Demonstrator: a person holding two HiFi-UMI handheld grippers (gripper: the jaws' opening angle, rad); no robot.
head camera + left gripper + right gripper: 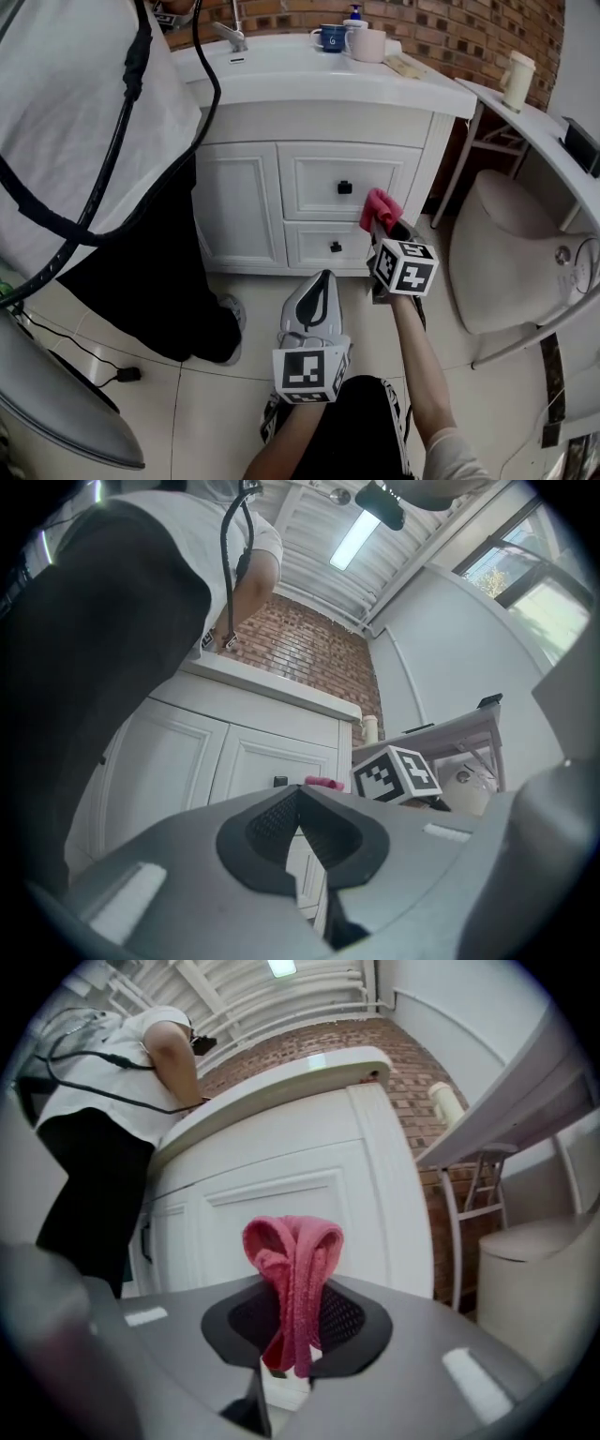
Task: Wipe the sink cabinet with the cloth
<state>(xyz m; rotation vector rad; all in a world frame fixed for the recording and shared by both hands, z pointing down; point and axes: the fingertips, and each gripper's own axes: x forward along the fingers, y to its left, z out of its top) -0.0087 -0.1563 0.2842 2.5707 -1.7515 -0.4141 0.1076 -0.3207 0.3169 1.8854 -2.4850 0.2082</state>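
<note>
The white sink cabinet (309, 150) stands ahead, with a door on the left and two drawers with black knobs (344, 187) on the right. My right gripper (380, 217) is shut on a folded pink cloth (378, 206), held close in front of the upper drawer's right part. In the right gripper view the pink cloth (295, 1279) sticks up from between the jaws, before the white cabinet (281, 1194) front. My left gripper (322, 281) hangs lower, over the floor, shut and holding nothing. From the left gripper view, the cabinet (234, 761) and a bit of the pink cloth (323, 783) show.
A person in a white shirt and black trousers (103, 187) stands at the cabinet's left with a dangling black cable (131, 159). Cups (367, 43) and a faucet (230, 36) sit on the sink top. A white toilet (511, 248) and a shelf (525, 122) are at the right.
</note>
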